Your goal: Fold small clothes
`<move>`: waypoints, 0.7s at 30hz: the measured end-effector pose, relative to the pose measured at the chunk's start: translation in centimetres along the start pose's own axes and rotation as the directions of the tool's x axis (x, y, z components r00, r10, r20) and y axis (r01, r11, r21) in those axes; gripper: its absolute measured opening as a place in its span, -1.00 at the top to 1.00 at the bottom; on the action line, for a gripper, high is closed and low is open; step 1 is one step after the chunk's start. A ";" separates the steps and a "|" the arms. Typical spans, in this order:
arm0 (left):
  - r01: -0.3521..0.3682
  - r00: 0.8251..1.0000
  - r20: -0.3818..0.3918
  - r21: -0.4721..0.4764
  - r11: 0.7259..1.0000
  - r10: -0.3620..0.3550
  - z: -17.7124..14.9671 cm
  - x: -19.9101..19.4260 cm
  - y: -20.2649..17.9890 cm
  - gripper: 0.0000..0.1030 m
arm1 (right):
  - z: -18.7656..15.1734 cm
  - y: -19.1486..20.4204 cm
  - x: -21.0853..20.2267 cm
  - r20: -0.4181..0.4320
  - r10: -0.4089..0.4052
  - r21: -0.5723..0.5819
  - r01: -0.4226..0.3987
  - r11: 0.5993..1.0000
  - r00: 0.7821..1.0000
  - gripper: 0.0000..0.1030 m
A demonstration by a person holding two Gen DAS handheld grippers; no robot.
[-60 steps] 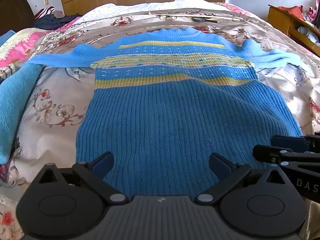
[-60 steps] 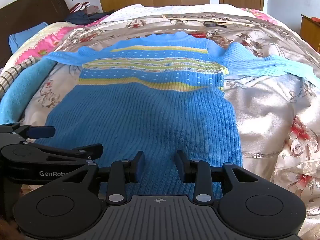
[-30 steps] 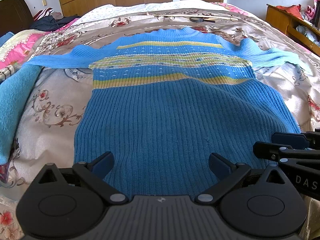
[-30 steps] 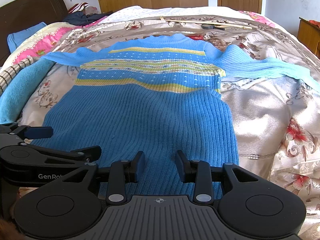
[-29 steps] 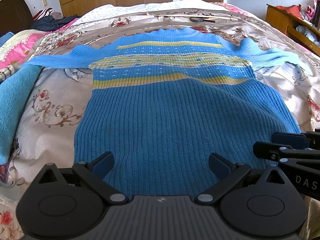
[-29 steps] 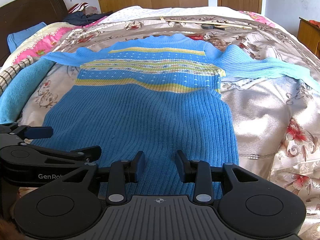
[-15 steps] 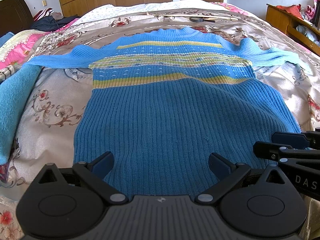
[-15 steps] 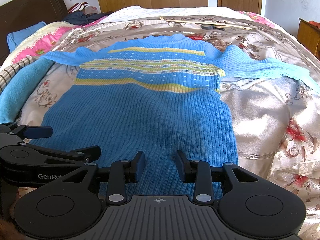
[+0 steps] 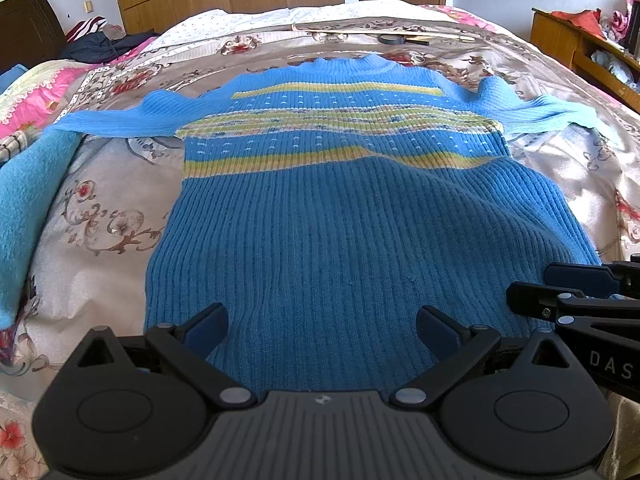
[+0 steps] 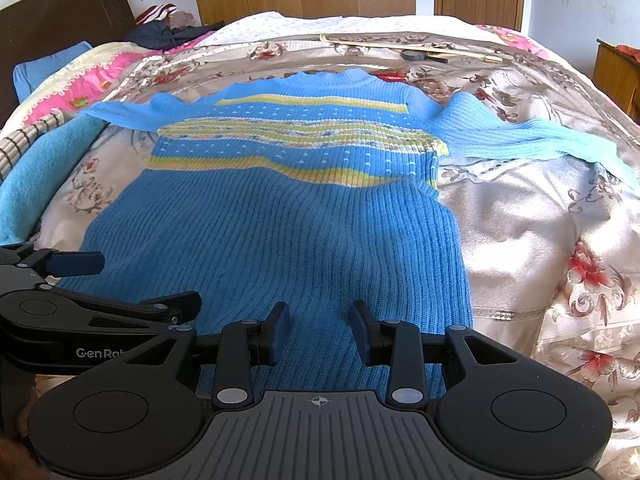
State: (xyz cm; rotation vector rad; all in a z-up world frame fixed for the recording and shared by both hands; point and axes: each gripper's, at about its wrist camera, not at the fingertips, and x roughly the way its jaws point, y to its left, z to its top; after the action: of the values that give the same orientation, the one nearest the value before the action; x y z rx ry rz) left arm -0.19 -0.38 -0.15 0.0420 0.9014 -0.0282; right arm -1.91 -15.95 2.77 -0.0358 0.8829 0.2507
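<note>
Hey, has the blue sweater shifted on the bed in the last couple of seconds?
No. The blue sweater lies spread flat as before, its collar just short of the black tape roll on the floral bedspread.

Bed (image 9: pixel 560 184) — blue sweater (image 9: pixel 340 220) flat

A blue ribbed sweater (image 9: pixel 340 216) with yellow stripes lay flat on the floral bedspread (image 9: pixel 104 216), sleeves spread to both sides. The left tongs (image 9: pixel 322 324) stood wide apart over its hem, nothing pinched between them. The right tongs (image 9: pixel 576 280) showed at the right edge, beside the hem's corner.
</note>
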 end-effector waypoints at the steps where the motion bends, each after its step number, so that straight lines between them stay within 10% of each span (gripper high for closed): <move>1: 0.000 1.000 0.000 0.000 1.000 0.000 0.0 0.0 0.0 -1.00 | 0.0 0.0 0.0 0.000 -0.002 -0.001 0.002 1.000 1.000 0.34; 21: -0.015 0.998 0.055 0.043 0.999 0.012 1.7 -1.9 -1.4 -1.00 | 2.6 -4.6 -2.7 0.146 -0.021 0.085 0.009 0.996 0.989 0.12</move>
State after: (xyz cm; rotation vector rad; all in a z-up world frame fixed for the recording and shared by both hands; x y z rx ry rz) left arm -0.10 -1.83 2.31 0.0878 0.8453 -0.0365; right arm -0.57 -20.59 6.16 0.0535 0.7454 0.1995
